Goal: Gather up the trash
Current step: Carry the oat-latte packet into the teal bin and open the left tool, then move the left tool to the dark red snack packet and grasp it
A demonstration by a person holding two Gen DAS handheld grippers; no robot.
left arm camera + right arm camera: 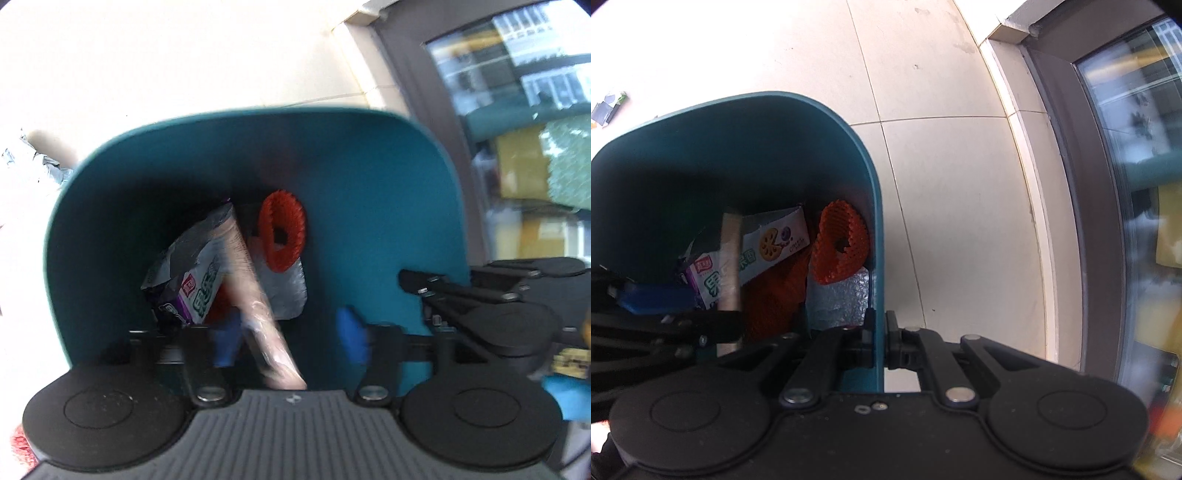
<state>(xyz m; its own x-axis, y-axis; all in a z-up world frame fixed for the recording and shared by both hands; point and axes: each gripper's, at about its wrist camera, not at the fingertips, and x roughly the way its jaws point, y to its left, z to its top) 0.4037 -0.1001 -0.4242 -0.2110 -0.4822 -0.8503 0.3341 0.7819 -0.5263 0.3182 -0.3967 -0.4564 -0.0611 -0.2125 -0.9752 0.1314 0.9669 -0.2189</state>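
Though print blurs — purple-white wrapper point(713, 273) in bin point(875, 221).

A teal bin point(849, 147) stands on the floor, holding an orange foam net point(840, 245), snack wrappers point(775, 243) and a beige tube point(730, 258).

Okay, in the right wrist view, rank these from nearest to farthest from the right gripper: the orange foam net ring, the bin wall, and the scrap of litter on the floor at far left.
1. Bin wall: pinched between the right gripper jaws.
2. Orange foam net ring: inside the bin, just left of that wall.
3. Floor litter: outside the bin, upper left on the tiles.
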